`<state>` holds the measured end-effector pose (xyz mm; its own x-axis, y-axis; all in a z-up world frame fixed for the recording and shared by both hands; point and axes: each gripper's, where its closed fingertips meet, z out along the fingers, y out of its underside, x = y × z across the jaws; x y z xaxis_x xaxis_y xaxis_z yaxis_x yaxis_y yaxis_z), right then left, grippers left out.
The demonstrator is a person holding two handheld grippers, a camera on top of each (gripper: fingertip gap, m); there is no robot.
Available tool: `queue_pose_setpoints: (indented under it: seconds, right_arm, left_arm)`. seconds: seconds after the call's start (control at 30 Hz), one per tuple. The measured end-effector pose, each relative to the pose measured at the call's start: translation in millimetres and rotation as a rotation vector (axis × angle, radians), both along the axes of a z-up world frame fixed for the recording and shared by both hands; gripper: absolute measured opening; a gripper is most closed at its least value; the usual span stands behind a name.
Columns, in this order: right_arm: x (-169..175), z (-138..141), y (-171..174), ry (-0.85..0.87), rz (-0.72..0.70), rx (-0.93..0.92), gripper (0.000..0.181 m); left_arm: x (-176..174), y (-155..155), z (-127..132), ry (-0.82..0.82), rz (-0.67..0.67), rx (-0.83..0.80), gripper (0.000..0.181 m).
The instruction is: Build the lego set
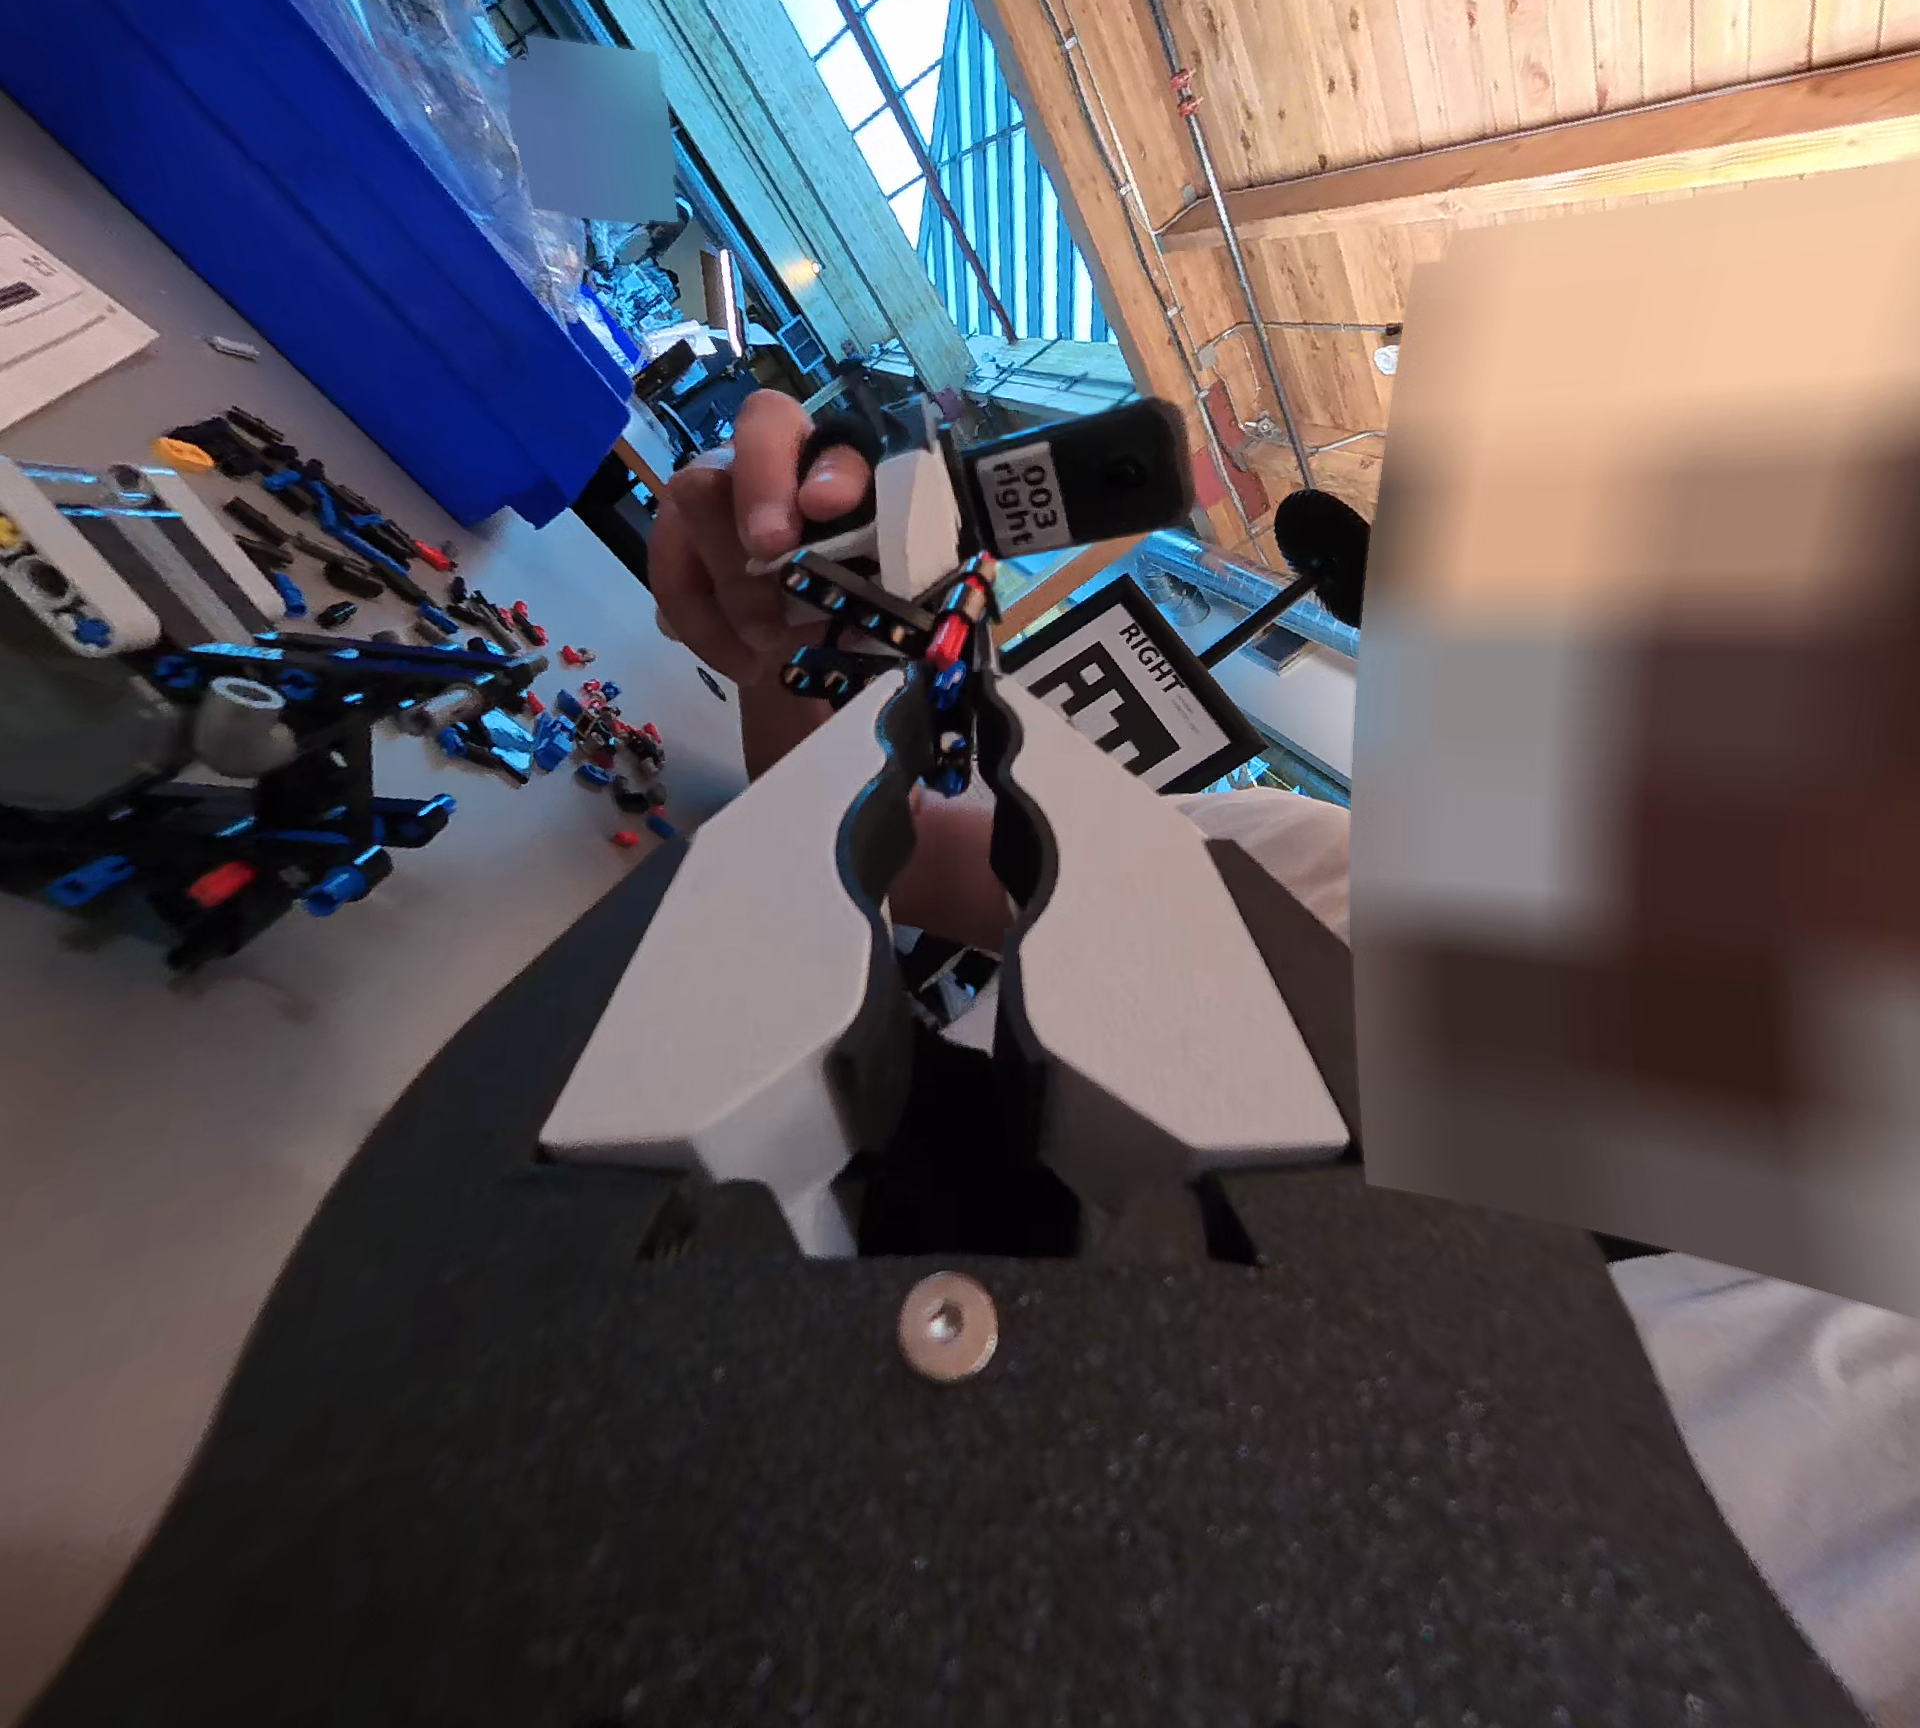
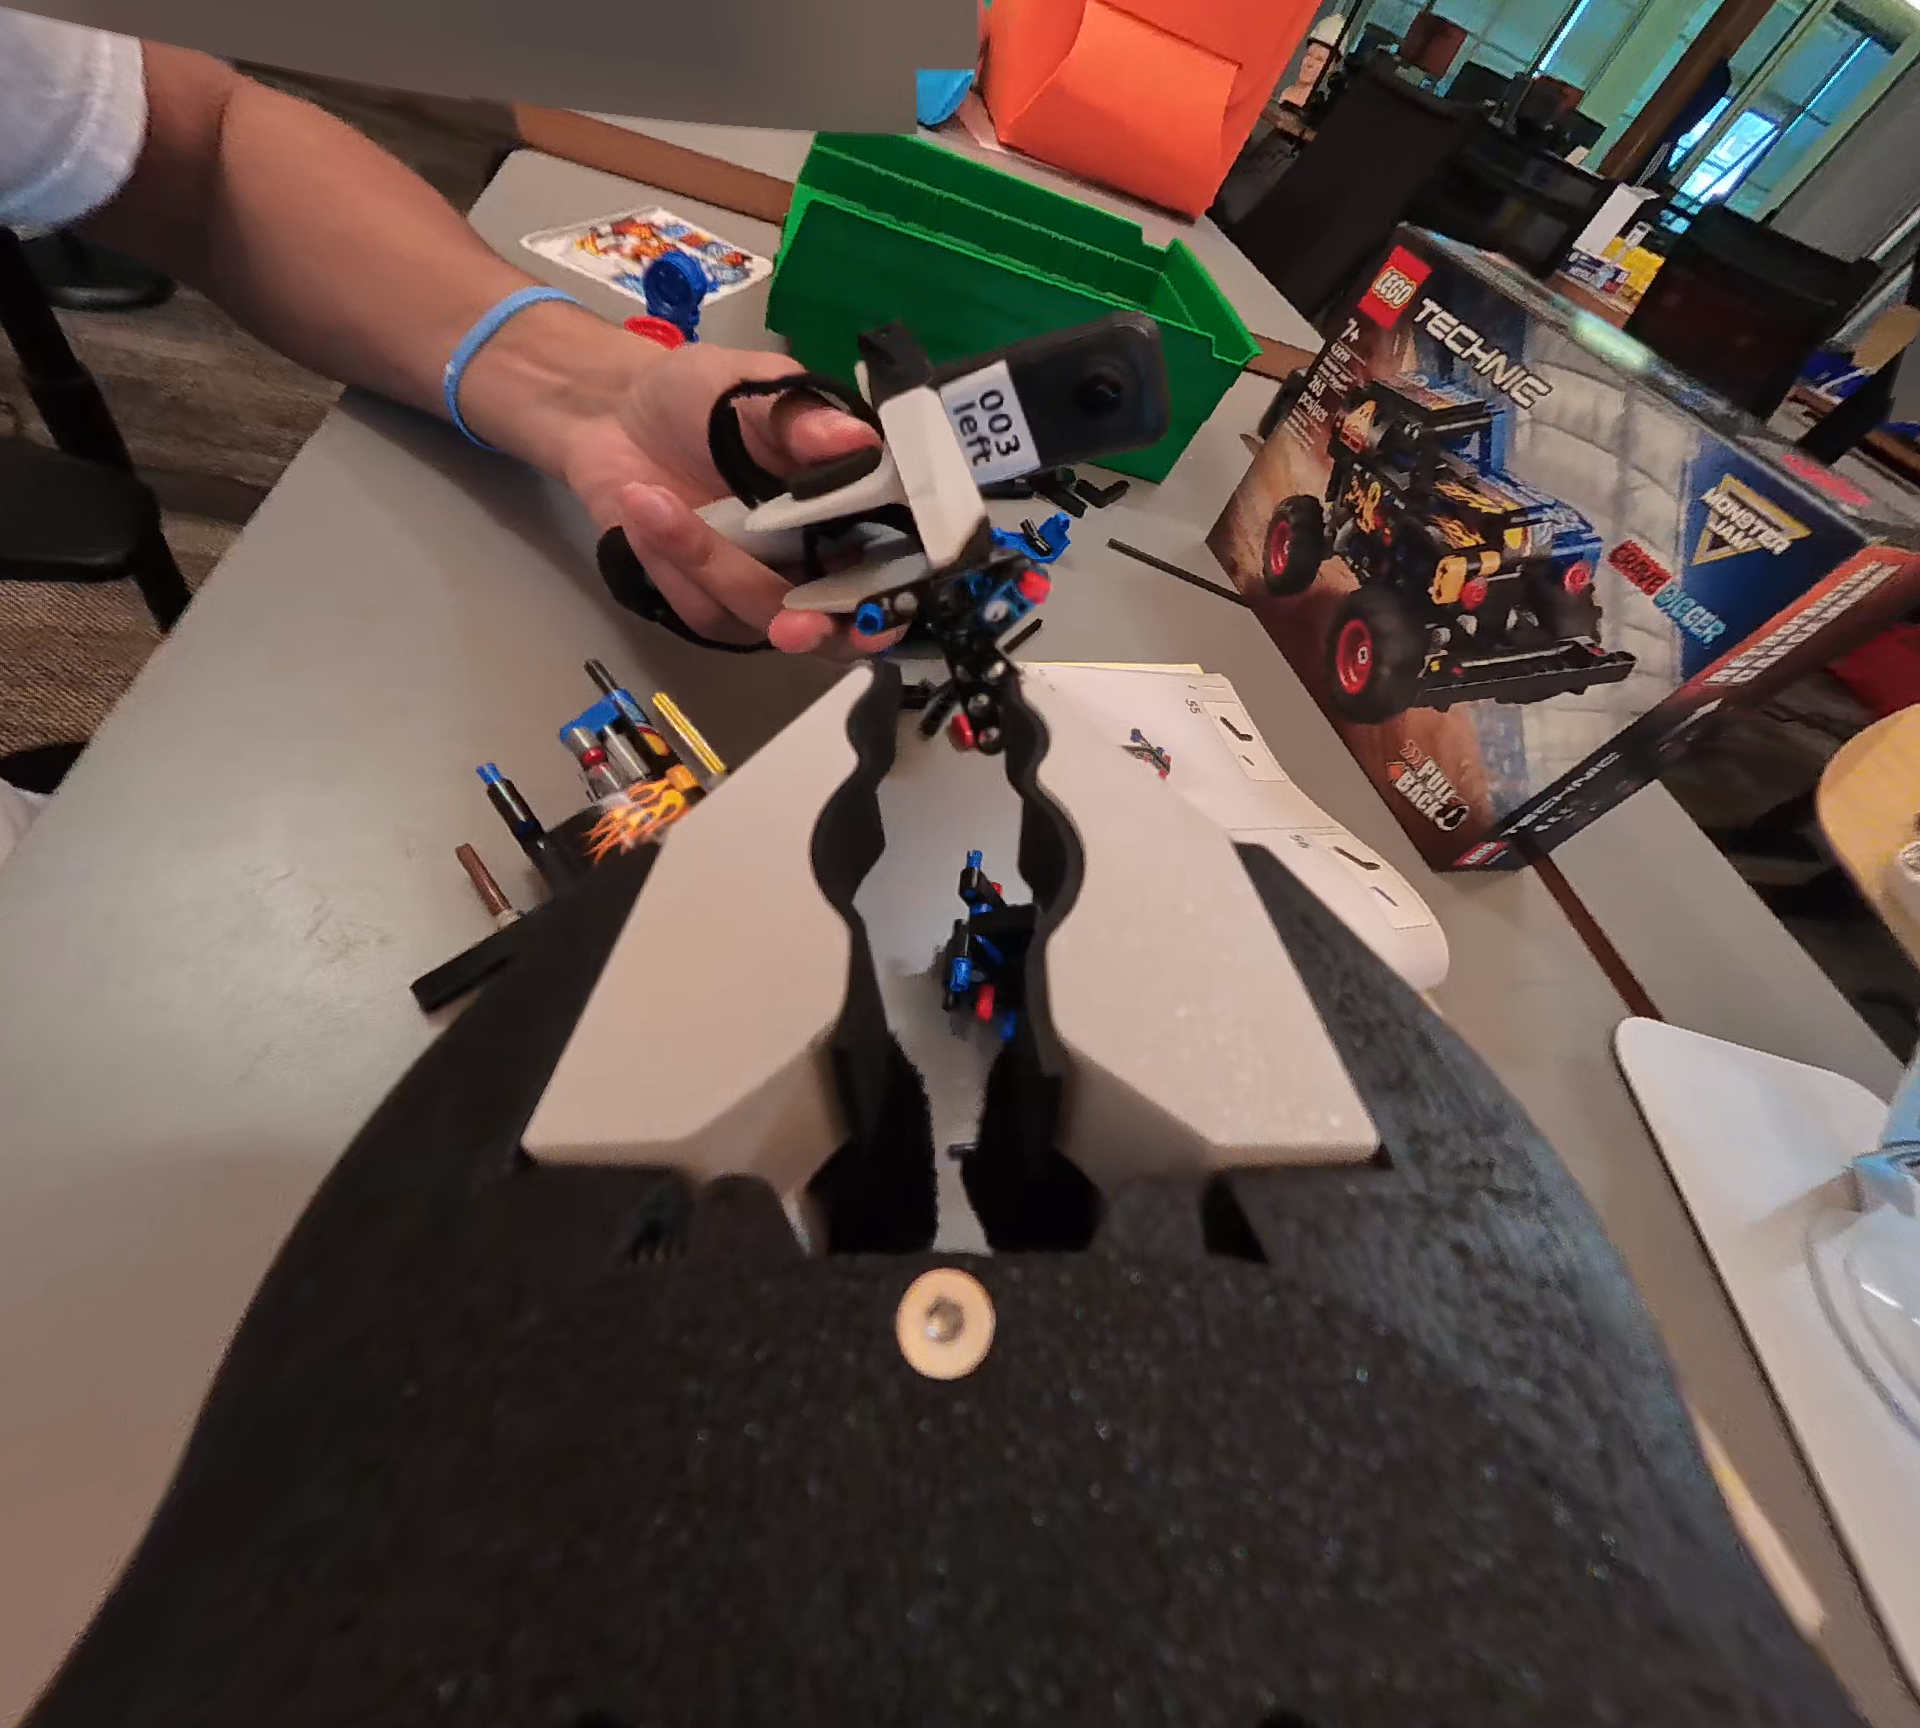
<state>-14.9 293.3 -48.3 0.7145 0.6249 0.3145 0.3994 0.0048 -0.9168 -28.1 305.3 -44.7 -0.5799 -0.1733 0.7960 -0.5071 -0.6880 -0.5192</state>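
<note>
Between the two sets of jaws, held up off the bench [image 2: 343, 598]: one small Technic sub-assembly [image 1: 951, 670] of black beams with blue and red pins. Left gripper [image 1: 940, 733] nearly shut, tips pinching the pin-studded lower end of it. Right gripper [image 2: 951, 712] likewise closed down to a narrow gap, gripping the other end, where a black holed beam [image 1: 847, 608] sticks out sideways. Looks like a joining step midway through the build: two pieces being pressed or aligned against each other in the air. Exact seating of the pins hidden by the jaws, so cannot tell whether the joint is home. Next move probably calls for a straight, squeezing push along the pin axis, both grips firm, no twist. Below and left of the left jaws, on the bench: partly built truck chassis [image 1: 239, 743] and scattered loose pins [image 1: 582, 722]. Beyond the right jaws: open instruction booklet [image 2: 1226, 764], set box [image 2: 1538, 556], green bin [image 2: 997, 296].
</note>
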Motion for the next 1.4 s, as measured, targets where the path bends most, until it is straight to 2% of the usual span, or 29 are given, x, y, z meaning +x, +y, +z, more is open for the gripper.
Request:
queue_pose_setpoints:
  seconds: [0.03,0.4,0.6,0.97,1.17,1.3,1.4]
  right_arm:
    - [0,-1,2,-0.033,-0.016,0.018,0.019]
    - [3,-16,2,-0.411,-0.073,0.182,0.018]
    - [-5,-27,-1,-0.483,-0.035,0.18,0.014]
    - [-3,-22,-1,-0.312,-0.033,0.106,0.011]
    - [-4,-11,0,-0.229,-0.048,0.13,0.011]
    - [-6,-5,0,-0.108,-0.046,0.074,0.013]
    - [-7,-4,0,-0.099,-0.043,0.082,0.014]
  left_arm:
    - [0,-2,-1,0.006,-0.009,0.007,0.006]
    - [-2,-13,-9,0.033,-0.061,0.059,0.005]
    - [-2,-21,-17,0.059,-0.089,0.105,0.005]
    - [-2,-17,-14,-0.025,-0.005,0.269,0.005]
    - [-4,-16,-3,-0.074,0.016,0.213,0.005]
    - [-5,-16,2,-0.144,0.065,0.306,0.005]
    - [-7,-16,3,-0.158,0.072,0.339,0.005]
